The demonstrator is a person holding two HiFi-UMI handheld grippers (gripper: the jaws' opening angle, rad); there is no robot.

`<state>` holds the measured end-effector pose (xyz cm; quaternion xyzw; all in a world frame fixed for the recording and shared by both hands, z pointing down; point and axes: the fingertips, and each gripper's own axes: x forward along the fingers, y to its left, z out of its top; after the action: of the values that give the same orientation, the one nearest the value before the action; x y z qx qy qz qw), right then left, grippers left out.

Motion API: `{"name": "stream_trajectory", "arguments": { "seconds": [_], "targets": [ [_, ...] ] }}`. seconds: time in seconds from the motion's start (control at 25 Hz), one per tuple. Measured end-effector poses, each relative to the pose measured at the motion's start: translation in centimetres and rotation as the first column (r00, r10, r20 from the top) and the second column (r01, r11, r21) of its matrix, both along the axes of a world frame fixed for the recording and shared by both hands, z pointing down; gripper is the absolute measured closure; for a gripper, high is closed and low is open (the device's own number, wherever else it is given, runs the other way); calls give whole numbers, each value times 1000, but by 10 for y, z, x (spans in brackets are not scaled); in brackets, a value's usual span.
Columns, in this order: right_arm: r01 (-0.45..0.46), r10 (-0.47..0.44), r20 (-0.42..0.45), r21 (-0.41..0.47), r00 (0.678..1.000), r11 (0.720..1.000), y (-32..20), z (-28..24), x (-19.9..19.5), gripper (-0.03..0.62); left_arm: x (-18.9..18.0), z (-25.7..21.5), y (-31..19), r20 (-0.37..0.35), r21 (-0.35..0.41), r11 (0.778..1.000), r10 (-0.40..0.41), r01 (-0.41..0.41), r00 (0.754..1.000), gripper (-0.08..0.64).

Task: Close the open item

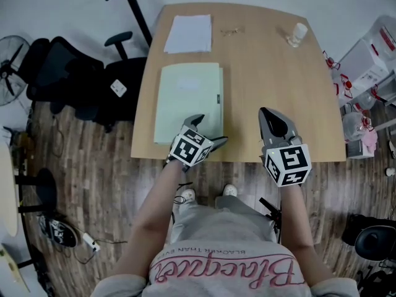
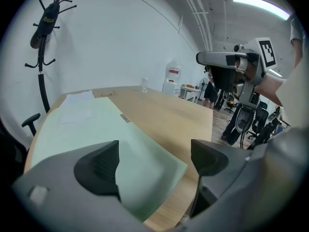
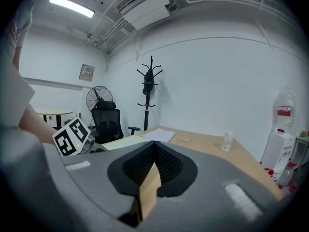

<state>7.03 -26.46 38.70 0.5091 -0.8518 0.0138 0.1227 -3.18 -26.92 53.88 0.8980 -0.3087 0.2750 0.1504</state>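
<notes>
A pale green folder (image 1: pixel 189 101) lies flat on the left half of the wooden table (image 1: pixel 278 79). My left gripper (image 1: pixel 209 132) hovers open at the folder's near right corner. In the left gripper view the folder (image 2: pixel 91 122) runs under the jaws, and its corner sits in the gap between the dark pads (image 2: pixel 99 166) without either pad touching it. My right gripper (image 1: pixel 275 124) is shut over bare wood near the front edge, to the right of the folder. In the right gripper view the right gripper (image 3: pixel 153 166) holds nothing; only a sliver of wood shows through.
A white paper stack (image 1: pixel 188 34), a small metal object (image 1: pixel 232 31) and a small clear bottle (image 1: pixel 297 34) lie at the table's far end. A black office chair (image 1: pixel 80 79) and a coat stand (image 1: pixel 133 5) stand left of the table. Boxes and water bottles (image 1: pixel 371 60) stand to its right.
</notes>
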Motion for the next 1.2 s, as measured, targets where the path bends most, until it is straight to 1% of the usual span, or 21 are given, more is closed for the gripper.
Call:
{"name": "stream_trajectory", "arguments": {
  "seconds": [0.12, 0.24, 0.32, 0.4, 0.48, 0.6, 0.76, 0.88, 1.04, 1.2],
  "targets": [
    [1, -1, 5, -6, 1000, 1000, -2, 3, -2, 592, 2, 6, 3, 33, -36, 998, 43, -41, 999, 90],
    [4, -4, 11, -14, 1000, 1000, -6, 6, -6, 592, 3, 11, 5, 54, -95, 993, 78, -73, 995, 98],
    [6, -6, 14, -19, 1000, 1000, -8, 8, -8, 592, 2, 12, 2, 39, -139, 988, 72, -65, 997, 110],
    [9, -8, 17, -22, 1000, 1000, -9, 10, -10, 592, 0, 11, -2, 23, -175, 983, 53, -48, 998, 140],
    [10, -9, 19, -25, 1000, 1000, -11, 11, -12, 592, 0, 12, -4, 19, -198, 980, 42, -38, 999, 160],
    [12, -11, 22, -27, 1000, 1000, -14, 12, -15, 592, 0, 16, -5, 28, -220, 975, 30, -24, 999, 166],
    [17, -16, 22, -22, 1000, 1000, -16, 11, -22, 592, -2, 18, -8, -8, -275, 961, 2, -4, 1000, 184],
    [31, -31, 12, -17, 999, 999, -16, 8, -29, 592, -4, 15, -8, 4, -263, 965, 21, -19, 1000, 209],
    [36, -36, 0, -2, 999, 999, -16, 1, -34, 592, -4, 13, -8, 12, -218, 976, 22, -19, 1000, 211],
    [34, -34, -9, 14, 999, 999, -12, -5, -36, 592, -7, -5, -14, 6, -140, 990, 7, -7, 1000, 207]
  ]
}}
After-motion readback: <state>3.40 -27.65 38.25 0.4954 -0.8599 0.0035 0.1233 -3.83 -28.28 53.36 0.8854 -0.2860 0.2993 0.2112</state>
